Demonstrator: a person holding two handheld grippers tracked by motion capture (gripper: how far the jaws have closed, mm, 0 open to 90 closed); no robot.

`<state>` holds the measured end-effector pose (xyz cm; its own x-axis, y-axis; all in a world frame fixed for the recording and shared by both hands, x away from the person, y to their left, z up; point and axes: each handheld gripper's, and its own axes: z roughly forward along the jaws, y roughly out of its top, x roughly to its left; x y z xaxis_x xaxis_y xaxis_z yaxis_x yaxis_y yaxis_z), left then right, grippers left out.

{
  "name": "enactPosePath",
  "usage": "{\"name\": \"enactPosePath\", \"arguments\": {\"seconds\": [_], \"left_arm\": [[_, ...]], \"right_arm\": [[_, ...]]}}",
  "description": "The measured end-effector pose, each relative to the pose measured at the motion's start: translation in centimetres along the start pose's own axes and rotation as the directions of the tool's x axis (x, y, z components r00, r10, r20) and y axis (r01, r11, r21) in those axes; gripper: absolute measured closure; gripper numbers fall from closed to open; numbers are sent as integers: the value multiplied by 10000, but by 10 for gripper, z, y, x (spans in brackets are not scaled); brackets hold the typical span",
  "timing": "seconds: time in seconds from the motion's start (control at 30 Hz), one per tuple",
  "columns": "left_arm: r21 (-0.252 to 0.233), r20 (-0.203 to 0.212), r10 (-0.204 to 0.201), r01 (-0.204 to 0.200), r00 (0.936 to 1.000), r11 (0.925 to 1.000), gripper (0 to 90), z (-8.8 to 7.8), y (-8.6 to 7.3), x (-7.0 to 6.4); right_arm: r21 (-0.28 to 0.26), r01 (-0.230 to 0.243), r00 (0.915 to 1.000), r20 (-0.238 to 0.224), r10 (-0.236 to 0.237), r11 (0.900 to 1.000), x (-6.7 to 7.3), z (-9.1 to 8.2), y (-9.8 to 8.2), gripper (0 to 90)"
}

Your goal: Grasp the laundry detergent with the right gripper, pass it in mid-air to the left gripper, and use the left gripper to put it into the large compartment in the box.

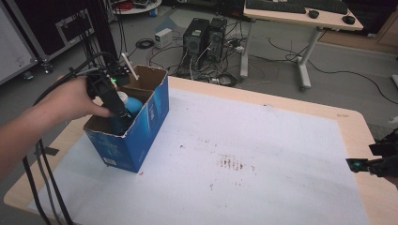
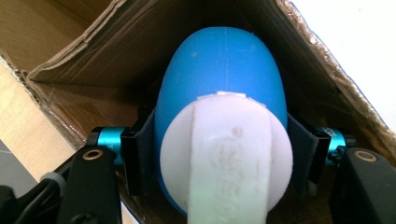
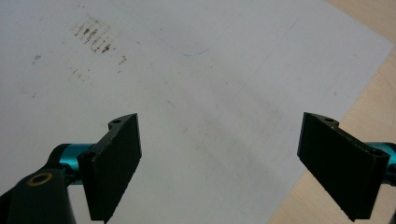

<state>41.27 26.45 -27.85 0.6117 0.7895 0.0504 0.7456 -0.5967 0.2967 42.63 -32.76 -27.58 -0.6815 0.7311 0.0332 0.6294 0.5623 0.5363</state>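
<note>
Down inside the blue cardboard box (image 1: 141, 124) at the left end of the table (image 1: 300, 105), the left gripper (image 1: 121, 111) is reaching in from above with the person's left hand (image 1: 77, 101) wrapped around its body. Its jaws are clamped on a blue egg-shaped thing (image 2: 219, 84) with a white end and a white strap across it, and from the left gripper view you can see both black pads pressed flat against its sides, one on each side. So it's a proper grip, no gap. The blue thing sits within the brown inner walls of the box, near one corner, and in the high view you can just catch a bit of blue peeking out past the gripper. A white stick (image 1: 130, 66) pokes up at the far rim of the box. Over at the right edge of the table the right gripper (image 3: 219, 158) hangs above the white sheet (image 3: 196, 70) covering the tabletop, jaws spread wide apart with nothing between them, well away from the box. Some brownish smudges (image 1: 230, 162) mark the sheet around the middle.
</note>
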Motion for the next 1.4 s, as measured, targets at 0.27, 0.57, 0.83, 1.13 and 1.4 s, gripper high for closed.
{"name": "enactPosePath", "arguments": {"seconds": [0.27, 0.57, 0.83, 1.13, 1.4], "left_arm": [[91, 25, -5, 5, 10000, 10000, 360, 0, 1, 0], [291, -71, 137, -135, 9999, 9995, 242, -2, 6, -3], [214, -49, 345, -344, 9994, 9992, 205, -18, 8, -3], [-343, -404, 781, -795, 9961, 9962, 205, -57, 17, -9], [-867, 18, 2372, -2362, 9715, 9678, 205, -76, 56, -50]], "right_arm": [[-37, 4, 10000, 5, -3, 10000, 1, 1, -1, 131], [-88, 5, 10000, 3, -5, 10000, 1, 0, -4, 131], [-143, -13, 10000, 3, 13, 9999, 2, -1, -8, 131], [-262, 63, 10000, -43, -64, 9996, 5, -4, -9, 131], [-200, 604, 9975, -363, -611, 9980, 21, 1, 0, 131]]}}
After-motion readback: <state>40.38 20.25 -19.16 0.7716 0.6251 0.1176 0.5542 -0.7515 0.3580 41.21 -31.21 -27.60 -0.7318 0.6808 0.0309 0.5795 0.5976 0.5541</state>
